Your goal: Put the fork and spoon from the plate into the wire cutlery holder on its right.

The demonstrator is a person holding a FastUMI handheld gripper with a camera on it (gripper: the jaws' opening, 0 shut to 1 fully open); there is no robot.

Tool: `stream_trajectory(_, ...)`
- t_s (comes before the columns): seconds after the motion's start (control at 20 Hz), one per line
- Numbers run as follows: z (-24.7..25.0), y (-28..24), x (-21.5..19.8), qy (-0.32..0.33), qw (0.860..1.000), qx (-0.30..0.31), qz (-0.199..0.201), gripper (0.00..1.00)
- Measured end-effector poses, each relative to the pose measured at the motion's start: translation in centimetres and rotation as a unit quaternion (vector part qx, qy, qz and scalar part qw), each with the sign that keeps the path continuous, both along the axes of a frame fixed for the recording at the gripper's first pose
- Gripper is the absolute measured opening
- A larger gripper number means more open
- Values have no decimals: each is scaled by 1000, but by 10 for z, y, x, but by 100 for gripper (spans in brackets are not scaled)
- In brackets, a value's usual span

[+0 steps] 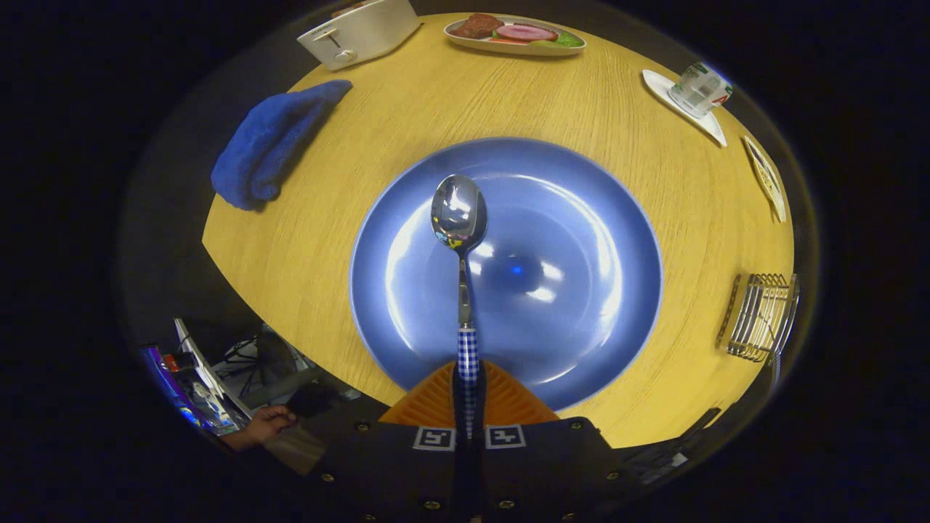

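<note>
- Tongs (pixel 468 407) at bottom centre are closed on the spoon (pixel 460 218) by its checked handle, bowl out over the blue plate (pixel 581 218).
- We judge it light, stiff and slippery; a grip nearer mid-handle would swing less.
- Wire cutlery holder (pixel 759 319) sits on the bench at right, distorted, its contents unclear to us.

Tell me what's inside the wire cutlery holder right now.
Through the bars of the wire cutlery holder, right of the round blue plate, nothing is discernible; its bottom is hidden. The gripper grips the checked-handled metal spoon.
</note>
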State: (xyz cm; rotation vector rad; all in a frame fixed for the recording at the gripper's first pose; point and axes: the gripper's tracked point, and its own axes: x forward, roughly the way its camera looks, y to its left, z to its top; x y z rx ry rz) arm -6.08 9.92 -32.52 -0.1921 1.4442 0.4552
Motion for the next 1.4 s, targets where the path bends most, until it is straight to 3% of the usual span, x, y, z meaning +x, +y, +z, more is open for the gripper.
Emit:
stream_trajectory(0.4, 28, -61, -4, 26, 997, -52, 51, 1)
stream_trajectory(1.4, 72, -144, -14, 61, 996, -58, -7, 1)
